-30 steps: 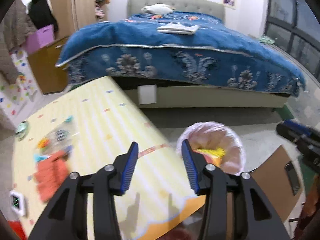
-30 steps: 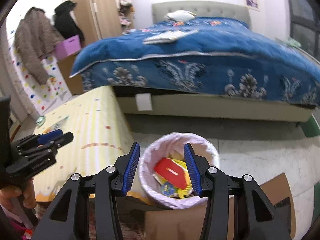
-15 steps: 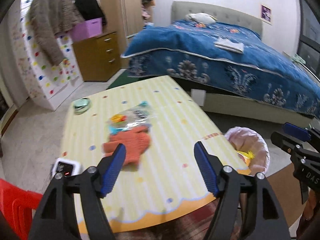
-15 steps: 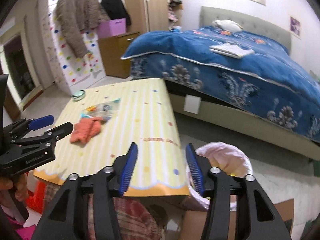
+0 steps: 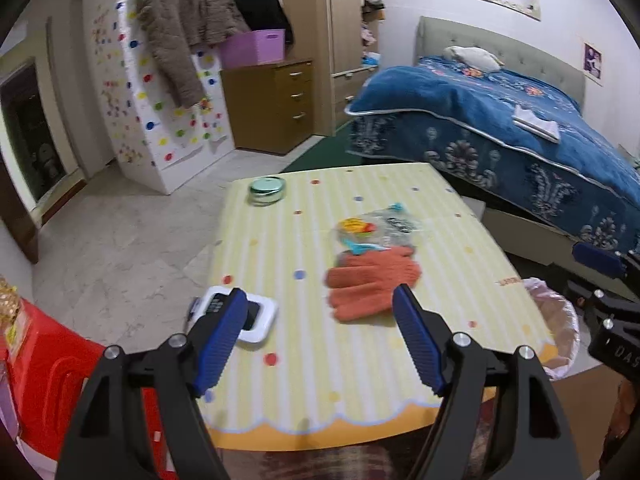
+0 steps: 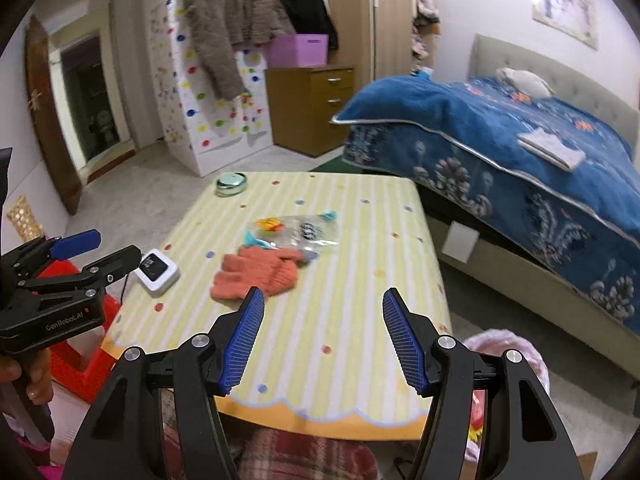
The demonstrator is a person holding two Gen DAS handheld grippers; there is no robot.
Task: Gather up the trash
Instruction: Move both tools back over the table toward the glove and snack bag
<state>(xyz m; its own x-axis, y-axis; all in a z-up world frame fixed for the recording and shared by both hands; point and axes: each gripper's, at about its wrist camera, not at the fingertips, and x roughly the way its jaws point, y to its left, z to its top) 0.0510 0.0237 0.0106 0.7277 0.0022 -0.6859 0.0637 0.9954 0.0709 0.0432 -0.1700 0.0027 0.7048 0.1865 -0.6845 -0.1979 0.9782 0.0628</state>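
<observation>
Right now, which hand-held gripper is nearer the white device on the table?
Left. The left hand-held gripper hangs right over the white device; the right hand-held gripper sits further along the table's near edge.

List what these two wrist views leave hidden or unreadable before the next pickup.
- Trash bin: left wrist view, its contents hidden by the table edge and the right gripper's body.
- Clear wrapper: right wrist view, print too small and blurred to read.
- White device: left wrist view, partly covered by a finger of the left gripper; its screen is unreadable.
- Orange gloves: blurred; whether anything lies beneath is hidden.
</observation>
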